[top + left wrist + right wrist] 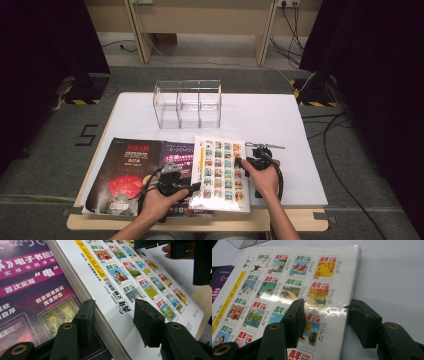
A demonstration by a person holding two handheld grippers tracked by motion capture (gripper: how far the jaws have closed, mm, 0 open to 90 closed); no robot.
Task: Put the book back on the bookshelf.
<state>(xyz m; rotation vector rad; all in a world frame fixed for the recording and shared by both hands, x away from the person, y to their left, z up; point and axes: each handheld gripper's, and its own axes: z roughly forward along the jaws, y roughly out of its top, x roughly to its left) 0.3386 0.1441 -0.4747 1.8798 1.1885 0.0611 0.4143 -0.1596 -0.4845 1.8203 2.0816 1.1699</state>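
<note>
A white magazine (220, 170) with rows of small cover pictures lies at the table's front, overlapping a purple magazine (177, 151). My left gripper (195, 187) lies level at the white magazine's left edge. In the left gripper view its open jaws (113, 303) straddle that page edge, one over the purple cover (32, 285), one over the white cover (140, 277); neither pad presses. My right gripper (239, 162) sits at the right edge. Its open jaws (325, 303) straddle the spine of the white magazine (287, 277), one over the cover, one over the bare table.
A black magazine (125, 170) lies at the front left, partly under the purple one. A clear three-compartment box (187, 102) stands at the back of the white table (260, 115). The wooden front edge runs just below both hands.
</note>
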